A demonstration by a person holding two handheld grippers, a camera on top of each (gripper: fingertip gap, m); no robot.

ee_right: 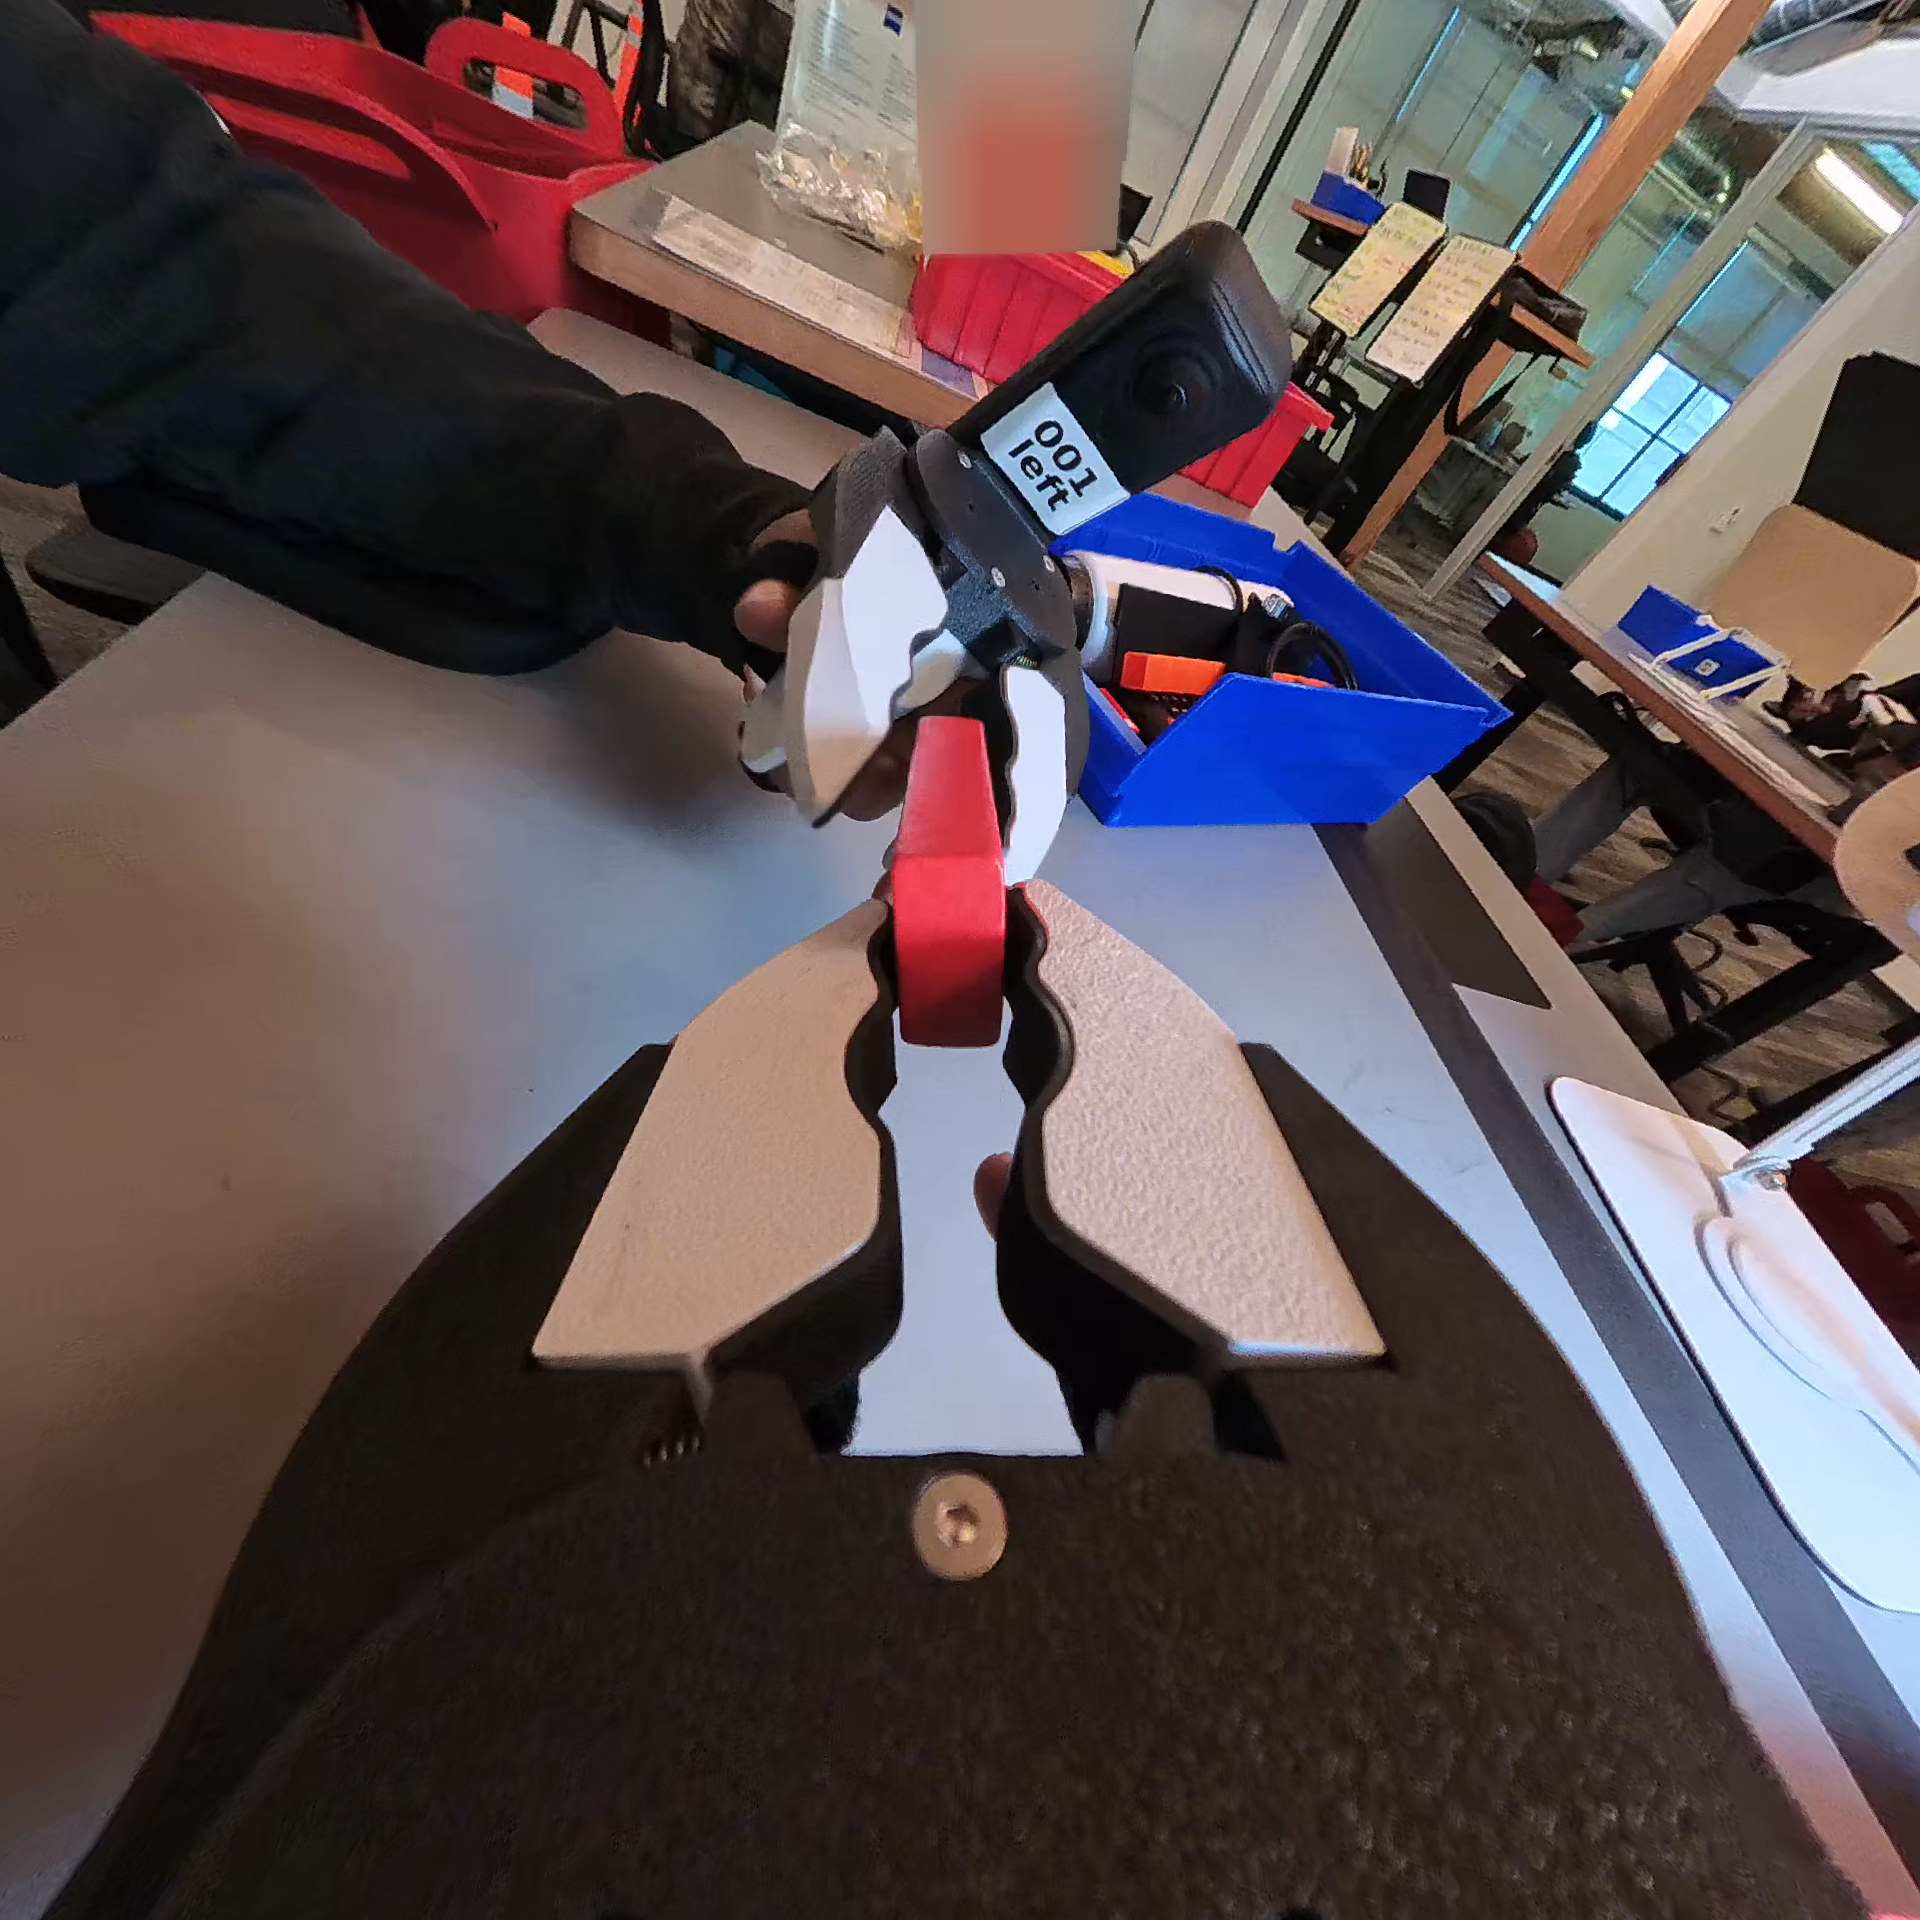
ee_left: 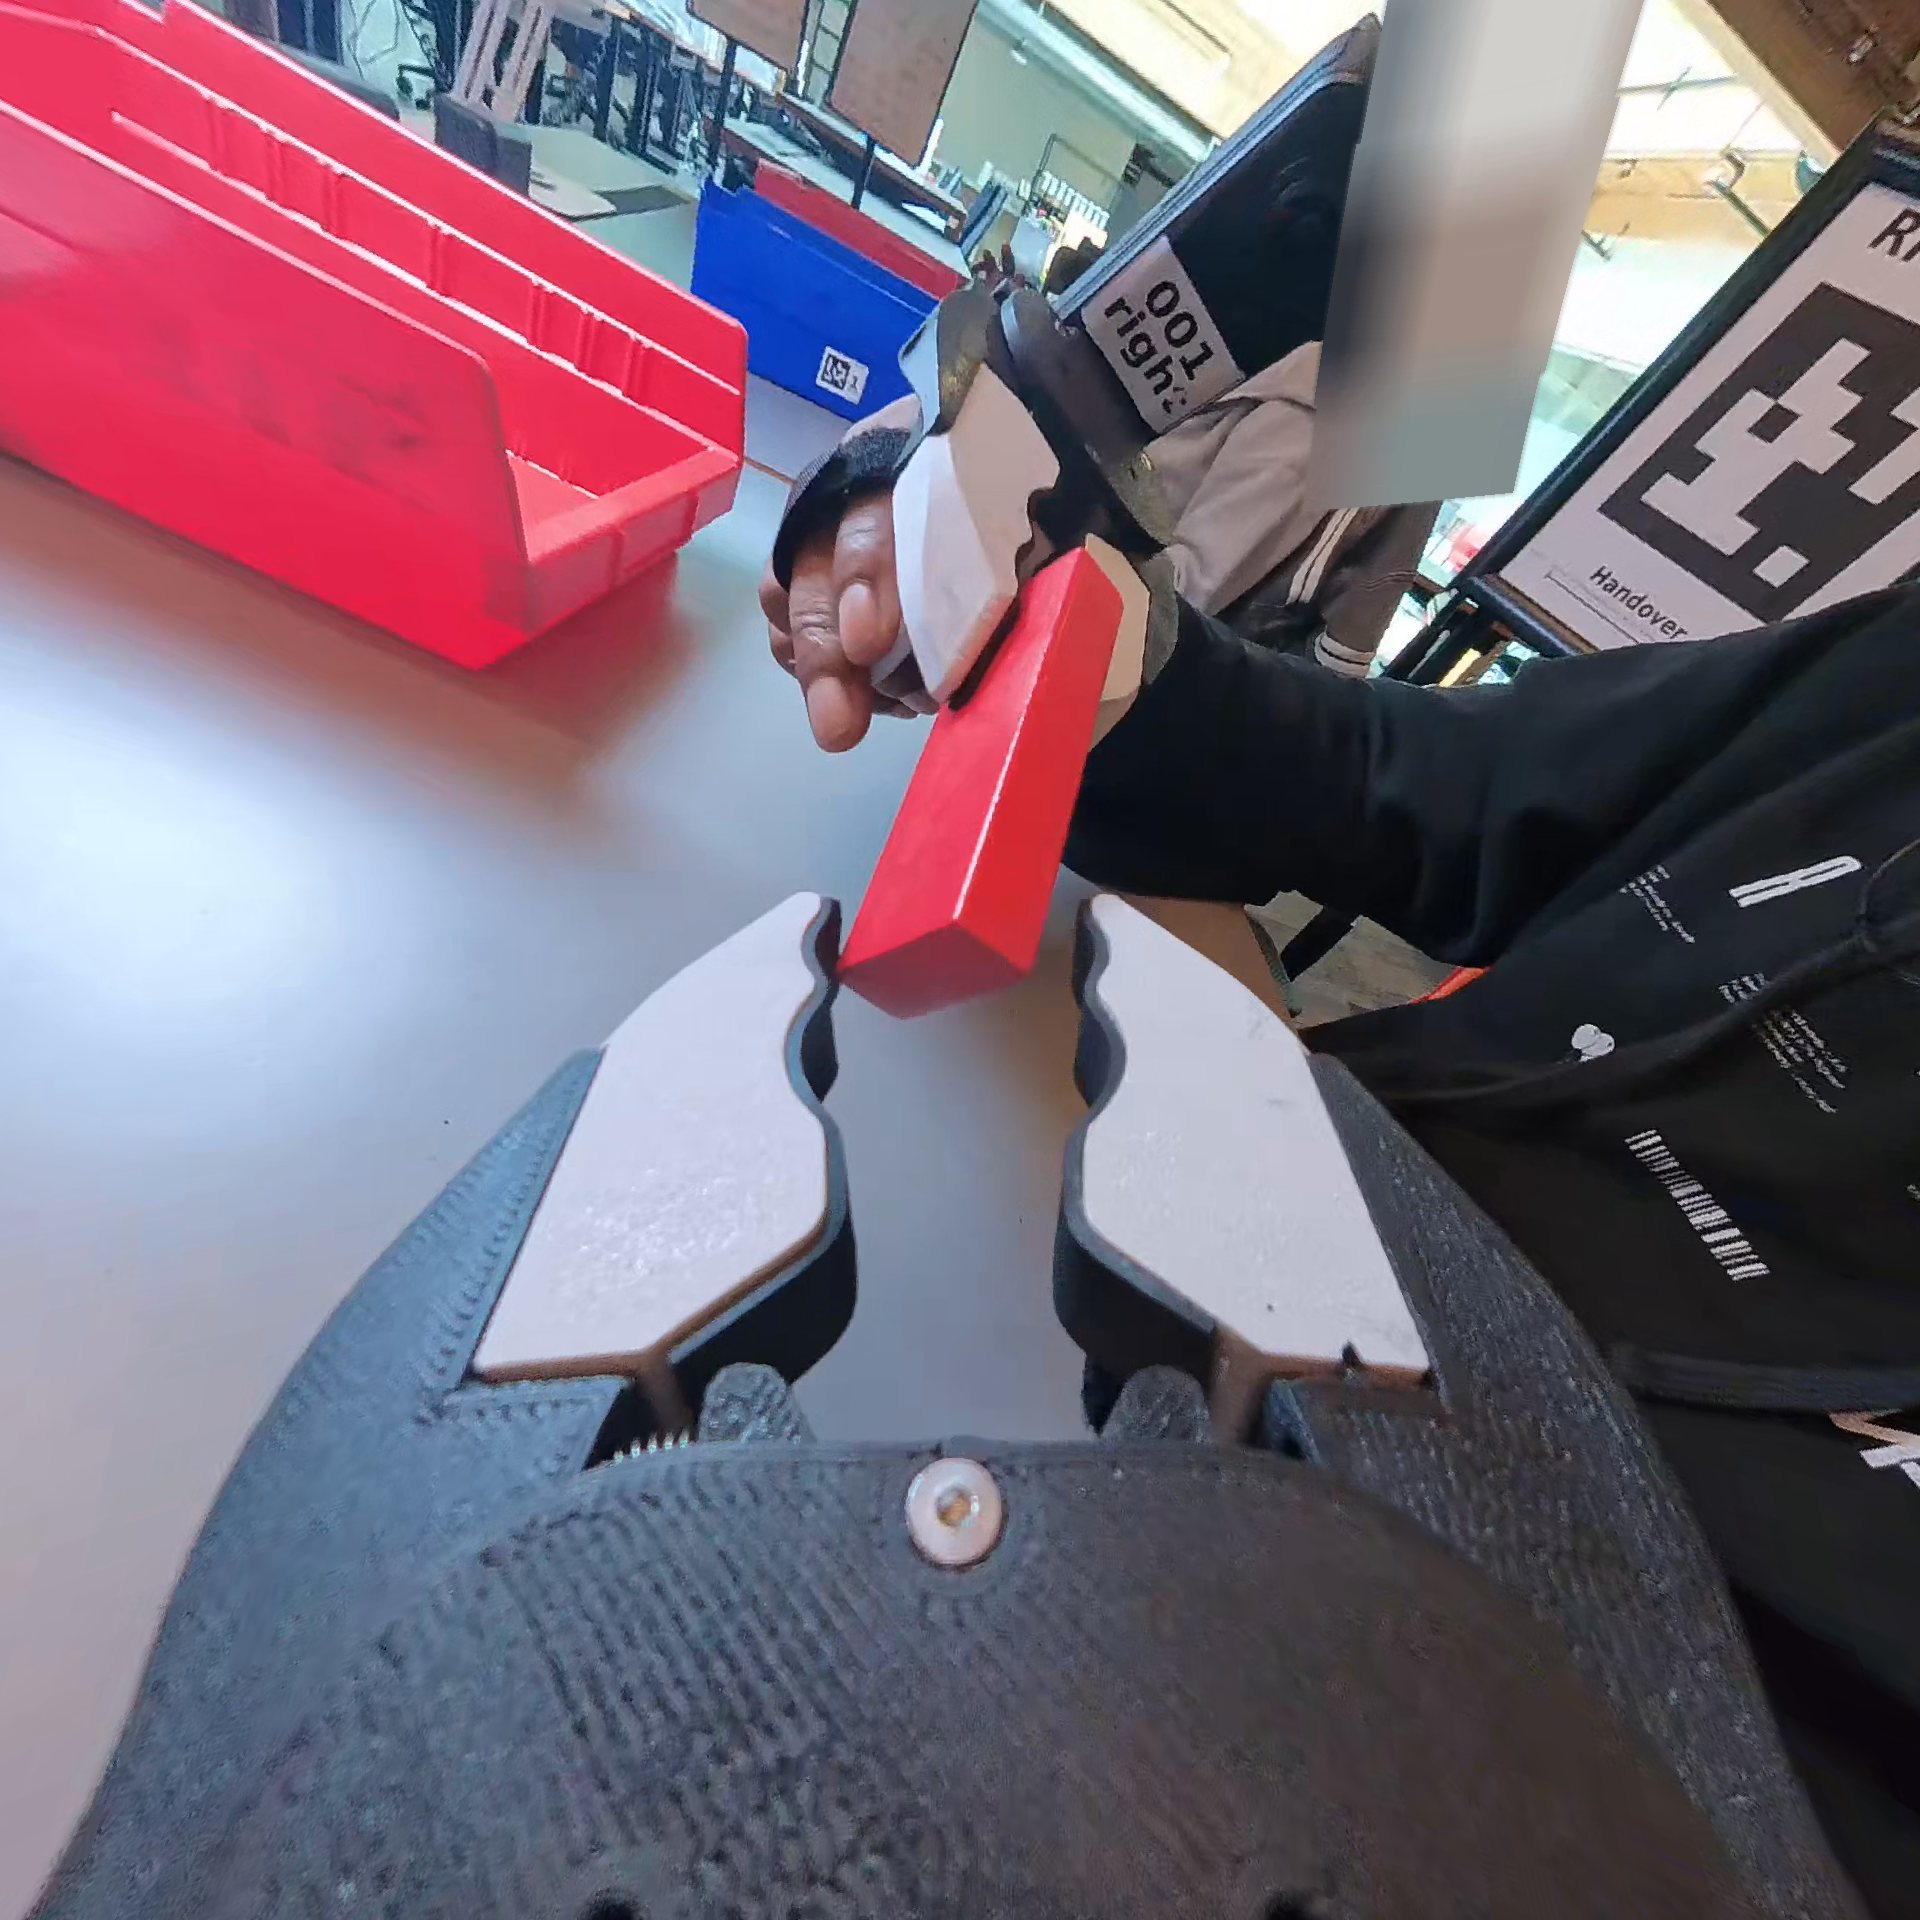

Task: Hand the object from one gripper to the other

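Observation:
A long red block (ee_left: 987, 790) is clamped at one end in my right gripper (ee_left: 1039, 623), which shows farther off in the left wrist view. My left gripper (ee_left: 951, 930) is open, and the block's free end sits between its fingertips, close against the left one. In the right wrist view my right gripper (ee_right: 951, 904) is shut on the near end of the red block (ee_right: 951, 966). The left gripper (ee_right: 940, 790) faces it with its jaws spread around the far end. Both are held above the grey table (ee_left: 312, 935).
Red bins (ee_left: 416, 343) stand on the table to the left, with a blue bin (ee_left: 800, 291) behind them. The blue bin (ee_right: 1299, 748) holds several parts. A white tray (ee_right: 1714, 1299) lies near the table's right edge. A marker sign (ee_left: 1766, 416) stands behind the person's sleeve. Left and right tips are no more than a few centimetres apart.

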